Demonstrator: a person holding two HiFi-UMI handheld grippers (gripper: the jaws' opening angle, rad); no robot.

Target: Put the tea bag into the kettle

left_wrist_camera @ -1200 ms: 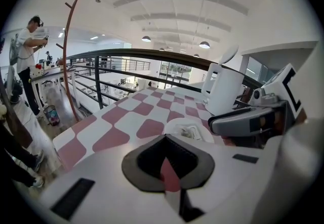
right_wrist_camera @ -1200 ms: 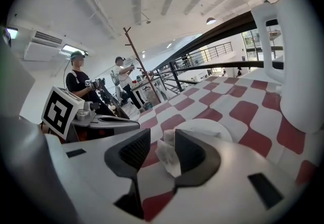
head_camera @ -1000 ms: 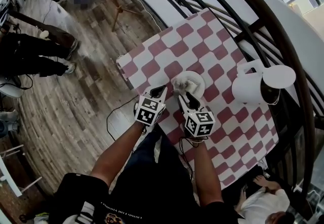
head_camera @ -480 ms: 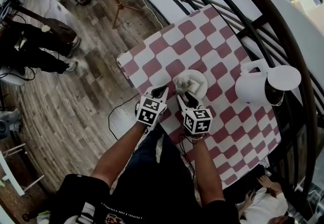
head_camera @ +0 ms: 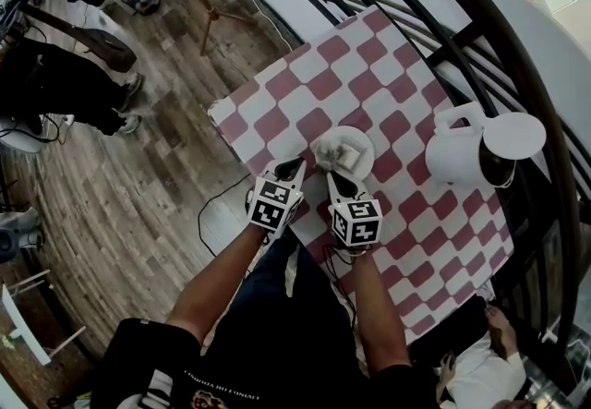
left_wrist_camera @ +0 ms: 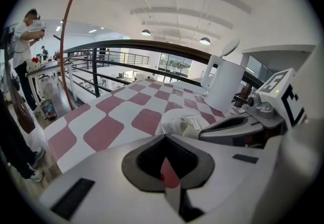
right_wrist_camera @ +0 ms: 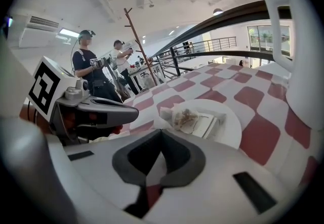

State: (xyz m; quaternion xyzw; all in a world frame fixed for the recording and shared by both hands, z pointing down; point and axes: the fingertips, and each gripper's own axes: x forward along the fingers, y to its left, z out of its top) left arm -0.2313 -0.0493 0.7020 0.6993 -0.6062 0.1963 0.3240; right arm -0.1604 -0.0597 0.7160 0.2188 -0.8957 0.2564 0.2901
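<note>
A tea bag [head_camera: 334,156] [right_wrist_camera: 186,118] [left_wrist_camera: 177,124] lies on a small white plate [head_camera: 360,143] [right_wrist_camera: 230,129] on the red-and-white checked table [head_camera: 323,84]. The white kettle [head_camera: 459,156] [left_wrist_camera: 223,84] [right_wrist_camera: 305,71] stands to the right with its lid [head_camera: 517,135] swung open. My right gripper [head_camera: 334,178] [right_wrist_camera: 162,132] sits at the plate's near edge, just short of the tea bag. Its jaws have just closed, and nothing is between them. My left gripper [head_camera: 295,167] [left_wrist_camera: 165,138] hovers beside it to the left, shut and holding nothing.
A black curved railing [head_camera: 480,38] runs round the table's far and right sides. The table's left edge drops to a wooden floor [head_camera: 138,186] with a cable. People stand at the far left [head_camera: 55,93], and another person sits at the lower right [head_camera: 480,370].
The right gripper's jaws have gone from spread apart to together, and it has sunk a little at the plate's edge. The left gripper has stayed put.
</note>
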